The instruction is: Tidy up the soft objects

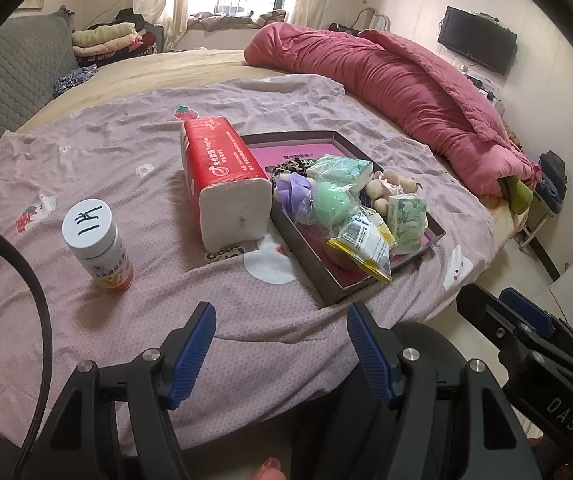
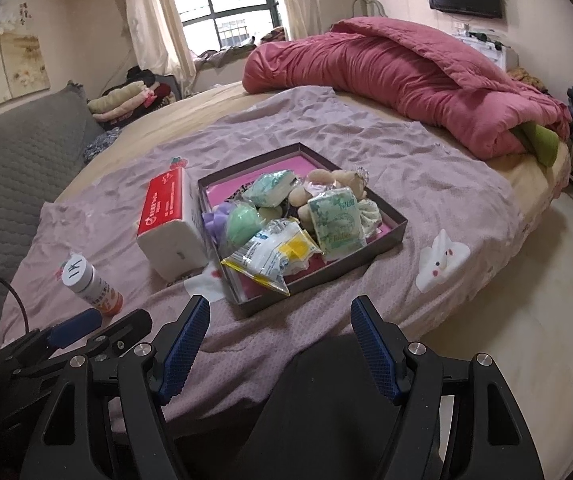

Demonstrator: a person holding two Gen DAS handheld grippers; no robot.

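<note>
Both grippers, left (image 1: 280, 354) and right (image 2: 280, 348), hang spread and empty; the box (image 2: 378, 245) sits at twelve o'clock, the tissue pack (image 2: 170, 226) at ten

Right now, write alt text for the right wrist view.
A dark shallow box filled with soft packets and small plush items sits on a mauve bedspread, with a red tissue pack against its left side and a white-capped bottle further left. The open right gripper hovers empty in front; a rumpled pink duvet lies behind.
</note>
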